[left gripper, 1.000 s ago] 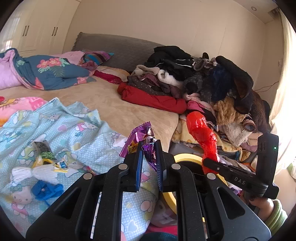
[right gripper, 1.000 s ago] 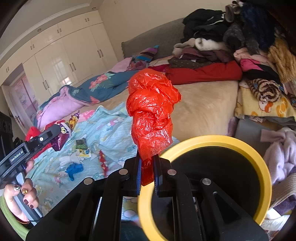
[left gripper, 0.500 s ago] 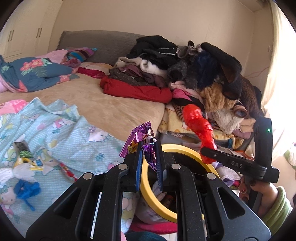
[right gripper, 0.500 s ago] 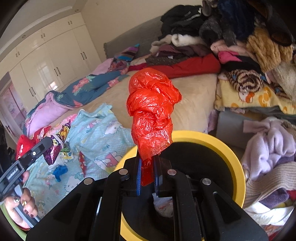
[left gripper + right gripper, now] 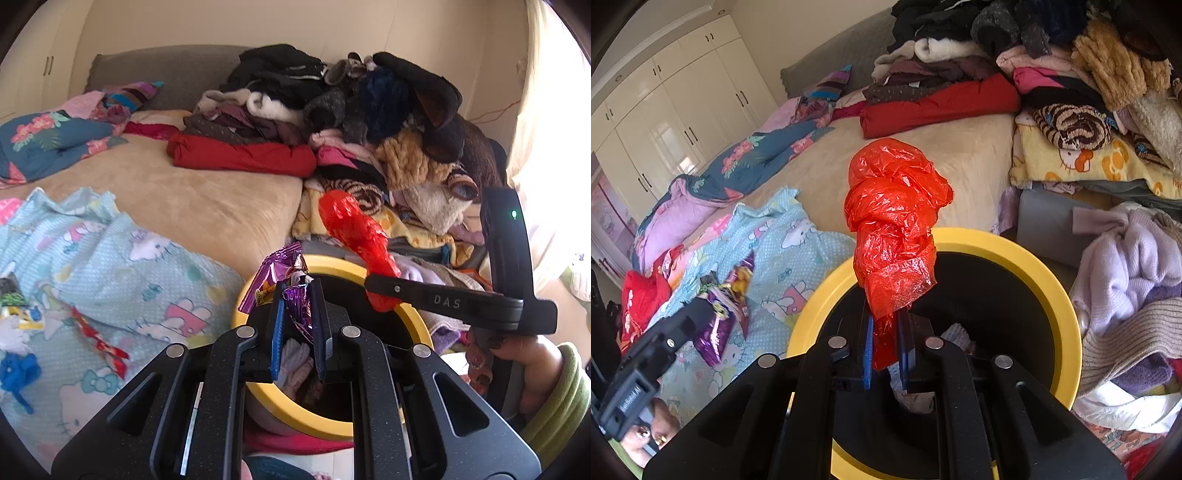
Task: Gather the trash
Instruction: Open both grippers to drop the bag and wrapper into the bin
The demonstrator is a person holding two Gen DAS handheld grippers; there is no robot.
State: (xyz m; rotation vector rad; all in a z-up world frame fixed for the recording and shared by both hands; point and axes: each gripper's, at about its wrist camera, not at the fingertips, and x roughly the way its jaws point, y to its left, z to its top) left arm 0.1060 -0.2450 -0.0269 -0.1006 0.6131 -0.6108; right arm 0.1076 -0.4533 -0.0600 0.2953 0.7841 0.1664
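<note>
Two pieces of trash are in my grip at once, one per gripper. My left gripper [image 5: 298, 295] is clamped tight on a crumpled purple foil wrapper [image 5: 275, 275], which sticks up out of the jaws and leans toward the bed side. My right gripper [image 5: 885, 332] is closed on the lower tail of a twisted red plastic bag [image 5: 894, 236]; the knotted bulk of the bag stands upright above the jaws.

Both grippers hang over the bin [image 5: 1027, 258], a black container with a yellow rim that stands beside the bed, between the mattress edge and a heap of clothes [image 5: 369, 110]. From my right wrist the red bag sits above the near part of the bin's opening, and some pale crumpled rubbish lies at the bottom inside. From my left wrist the purple wrapper is over the rim's near-left side, with the right gripper's arm crossing the far side of the rim.

Several scraps lie on the light blue cartoon-print blanket [image 5: 110, 258]: a red wrapper [image 5: 98, 338], a blue scrap [image 5: 16, 371], and a small cluster of white and yellow bits at the left edge.
</note>
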